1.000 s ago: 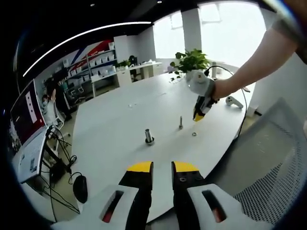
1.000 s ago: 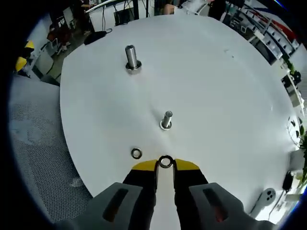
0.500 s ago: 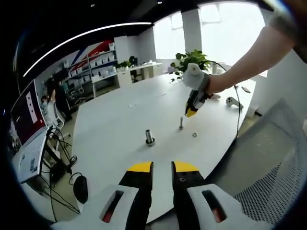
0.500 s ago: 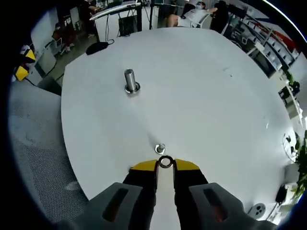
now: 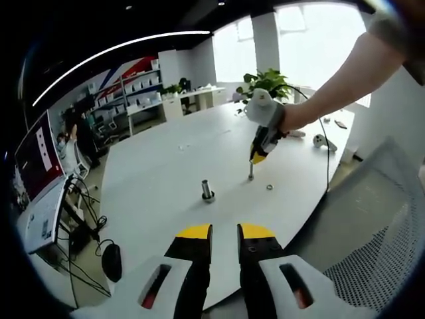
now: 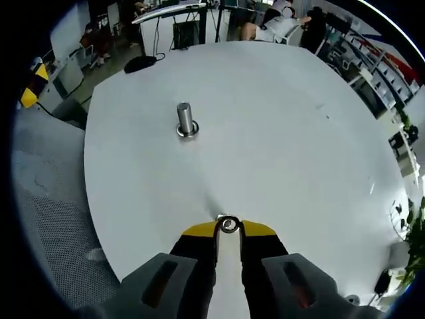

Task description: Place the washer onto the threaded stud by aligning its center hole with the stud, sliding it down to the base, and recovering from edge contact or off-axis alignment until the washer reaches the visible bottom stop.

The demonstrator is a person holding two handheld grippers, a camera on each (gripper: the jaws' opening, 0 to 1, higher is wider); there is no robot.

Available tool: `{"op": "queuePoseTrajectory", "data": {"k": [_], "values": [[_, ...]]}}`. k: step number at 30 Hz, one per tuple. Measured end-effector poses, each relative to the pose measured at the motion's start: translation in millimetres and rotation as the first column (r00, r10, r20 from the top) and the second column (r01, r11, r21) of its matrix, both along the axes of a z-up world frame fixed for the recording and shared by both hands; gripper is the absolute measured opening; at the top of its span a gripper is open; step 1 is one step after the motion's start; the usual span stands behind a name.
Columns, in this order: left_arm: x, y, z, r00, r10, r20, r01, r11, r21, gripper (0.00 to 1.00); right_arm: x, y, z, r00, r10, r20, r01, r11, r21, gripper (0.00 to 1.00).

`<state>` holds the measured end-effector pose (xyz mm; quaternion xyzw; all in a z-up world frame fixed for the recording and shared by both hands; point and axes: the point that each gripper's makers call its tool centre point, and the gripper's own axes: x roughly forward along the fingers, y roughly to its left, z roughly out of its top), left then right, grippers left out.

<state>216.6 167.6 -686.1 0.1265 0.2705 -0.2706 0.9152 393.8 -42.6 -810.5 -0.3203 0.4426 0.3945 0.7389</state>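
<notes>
Right gripper view, nearest item: the right tool (image 6: 229, 229) is clamped on the washer (image 6: 229, 224), which sits pinched between the yellow tips with its centre hole open to view. One second ago the thin stud stood well ahead of the tips; half a second ago it was just ahead; now only a sliver of it (image 6: 221, 217) shows, touching the washer's far edge. The tool has closed the gap and now stands over the stud. A second, loose washer that lay beside the tips one second ago has left this view. Judgement: transport is finished and hole-to-stud alignment is in hand; the washer is not yet threaded on, and whether hole and stud are on one axis cannot be told here.

Farther off on the white surface (image 6: 299, 133) stands a thicker stud (image 6: 185, 120), untouched.

Left gripper view, nearest item: the left tool (image 5: 224, 232) hangs idle over the near edge of the surface, tips slightly apart and holding nothing. Beyond it is the thick stud (image 5: 207, 191), then the thin stud (image 5: 251, 173) seen from the side at full height, with the right tool's yellow tips just above its top. This side view shows the height left to descend, and the loose washer (image 5: 269, 187) lying just beside the stud. The gripped washer is too small to make out here.
</notes>
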Motion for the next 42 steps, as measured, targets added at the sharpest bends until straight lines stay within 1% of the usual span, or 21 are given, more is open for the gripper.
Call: {"op": "queuePoseTrajectory", "data": {"k": [5, 7, 20, 26, 35, 42], "values": [[-0.1, 0, -0.2, 1.000, -0.001, -0.001, 0.001, 1.000, 0.000, 0.13, 0, 2, -4.8, 1.000, 0.010, -0.008, -0.010, 1.000, -0.012, 0.14], [0.2, 0, -0.1, 1.000, 0.000, 0.000, 0.000, 1.000, 0.000, 0.13, -1, 1, -8.4, 1.000, 0.019, -0.015, -0.020, 0.999, -0.029, 0.14], [0.3, 1, -1.0, 1.000, 0.005, -0.006, -0.005, 1.000, -0.002, 0.12, -1, -1, -24.1, 0.999, 0.022, -0.042, -0.024, 0.998, -0.050, 0.14], [0.3, 2, -1.9, 1.000, 0.009, -0.009, -0.009, 1.000, 0.001, 0.12, -1, -1, -28.3, 0.998, 0.025, -0.052, -0.028, 0.998, -0.056, 0.14], [0.2, 3, -2.9, 1.000, 0.014, -0.013, -0.014, 1.000, 0.003, 0.12, 1, -6, -41.3, 0.997, 0.007, -0.077, -0.012, 0.998, -0.066, 0.14], [0.2, 3, -3.4, 1.000, 0.016, -0.015, -0.016, 1.000, 0.006, 0.12, -1, -6, -46.9, 0.997, 0.021, -0.078, -0.028, 0.996, -0.080, 0.14]]}}
